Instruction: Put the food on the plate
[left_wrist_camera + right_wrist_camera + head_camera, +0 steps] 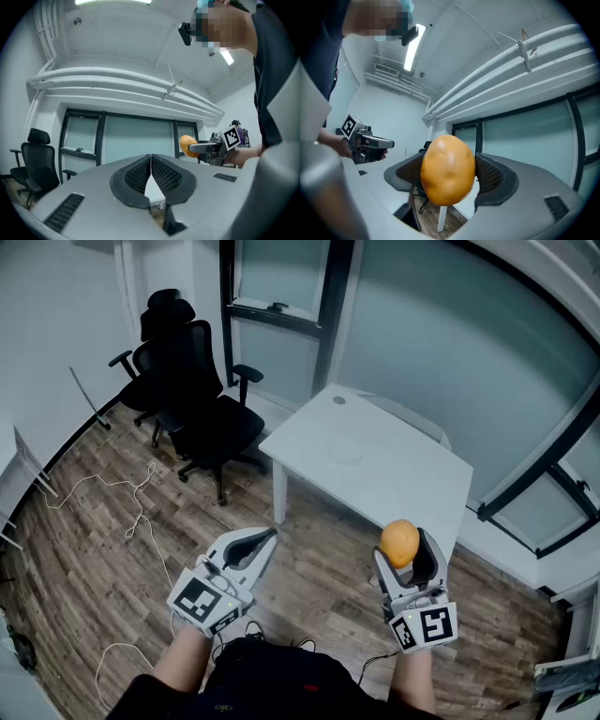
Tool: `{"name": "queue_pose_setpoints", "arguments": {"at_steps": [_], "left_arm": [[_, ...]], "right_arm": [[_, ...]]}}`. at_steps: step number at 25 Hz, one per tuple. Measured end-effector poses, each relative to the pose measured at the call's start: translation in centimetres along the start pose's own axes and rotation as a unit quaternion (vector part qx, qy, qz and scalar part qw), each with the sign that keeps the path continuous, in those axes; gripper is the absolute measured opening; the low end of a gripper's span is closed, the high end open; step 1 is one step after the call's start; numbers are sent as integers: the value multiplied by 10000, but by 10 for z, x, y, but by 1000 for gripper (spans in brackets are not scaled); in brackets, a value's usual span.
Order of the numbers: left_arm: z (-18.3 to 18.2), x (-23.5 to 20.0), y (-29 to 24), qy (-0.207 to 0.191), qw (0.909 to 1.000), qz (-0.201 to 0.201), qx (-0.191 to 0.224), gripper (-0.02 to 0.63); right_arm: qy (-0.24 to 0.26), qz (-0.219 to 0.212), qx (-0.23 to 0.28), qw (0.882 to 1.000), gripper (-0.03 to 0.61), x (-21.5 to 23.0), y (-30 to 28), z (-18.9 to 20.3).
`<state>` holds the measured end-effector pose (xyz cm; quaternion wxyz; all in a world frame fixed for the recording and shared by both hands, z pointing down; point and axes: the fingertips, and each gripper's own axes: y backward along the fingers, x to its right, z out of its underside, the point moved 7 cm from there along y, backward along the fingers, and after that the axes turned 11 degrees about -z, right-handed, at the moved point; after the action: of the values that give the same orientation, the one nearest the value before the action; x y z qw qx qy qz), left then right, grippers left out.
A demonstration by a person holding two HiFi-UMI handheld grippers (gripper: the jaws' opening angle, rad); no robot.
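An orange-yellow potato sits between the jaws of my right gripper, which is shut on it and held in the air short of the white table. In the right gripper view the potato fills the gap, with a pad pressed on each side. My left gripper hangs level with it to the left, shut and with nothing in it; its jaws meet in the left gripper view. A faint clear round plate lies on the table. That view also catches the potato at the right.
Two black office chairs stand left of the table on the wood floor. White cables trail across the floor at the left. Glass walls with dark frames close off the back and right. A small round thing sits at the table's far corner.
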<state>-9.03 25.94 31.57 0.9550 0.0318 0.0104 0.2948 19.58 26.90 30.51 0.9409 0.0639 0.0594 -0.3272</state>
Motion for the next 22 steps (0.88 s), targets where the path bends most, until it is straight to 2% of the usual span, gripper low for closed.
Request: {"name": "queue_pose_setpoints", "arguments": {"at_steps": [15, 22], "left_arm": [[5, -16, 8, 78, 9999, 98, -44, 23], [12, -57, 16, 204, 9998, 55, -30, 23]], "right_arm": [[-70, 30, -51, 10000, 370, -13, -12, 2], [-155, 180, -181, 9996, 370, -23, -47, 5]]}}
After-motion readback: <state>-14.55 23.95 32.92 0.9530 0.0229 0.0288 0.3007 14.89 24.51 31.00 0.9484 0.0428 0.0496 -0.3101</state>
